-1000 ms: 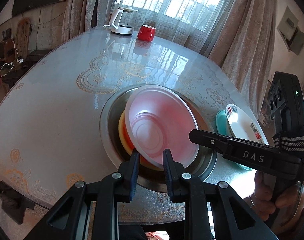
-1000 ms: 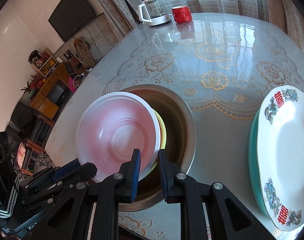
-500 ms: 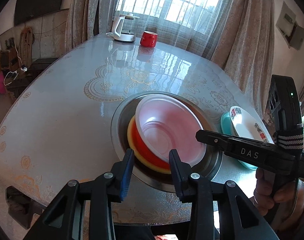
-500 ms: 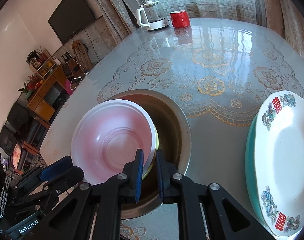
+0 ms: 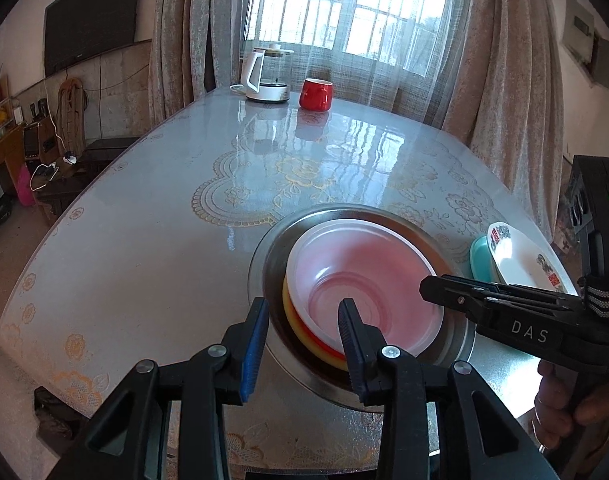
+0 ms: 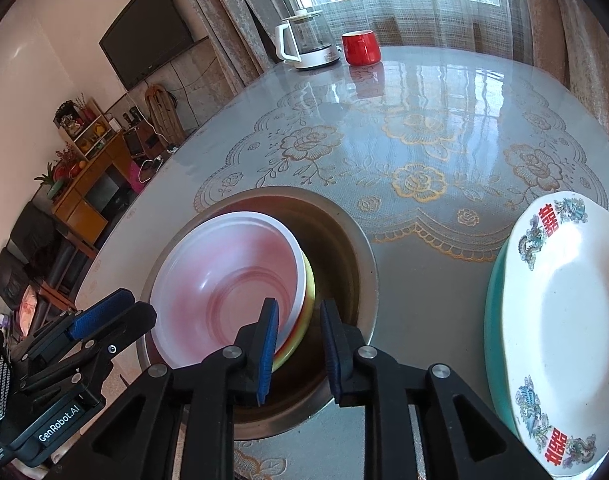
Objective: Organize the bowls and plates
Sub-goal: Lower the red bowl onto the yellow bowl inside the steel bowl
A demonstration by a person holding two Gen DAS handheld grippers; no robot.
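A translucent white bowl (image 5: 364,280) sits on top of a red and a yellow bowl (image 5: 294,320), all nested inside a large steel basin (image 5: 260,264) on the table. My left gripper (image 5: 304,316) is open over the stack's near left rim, empty. My right gripper (image 6: 298,320) is open, its fingers either side of the stack's right rim (image 6: 304,280), not clamped. The white bowl (image 6: 224,280) and basin (image 6: 364,260) also show in the right wrist view. A white patterned plate (image 6: 564,320) lies on a teal plate (image 6: 494,320) to the right.
A glass kettle (image 5: 268,76) and a red mug (image 5: 316,94) stand at the table's far edge by the window. The lace-patterned tabletop (image 5: 144,240) stretches left and behind the basin. A TV and shelves (image 6: 84,152) stand off to the left.
Both grippers have opened and let go of the white bowl, which has settled level on the stack in the basin. Both have drawn back a little toward me.
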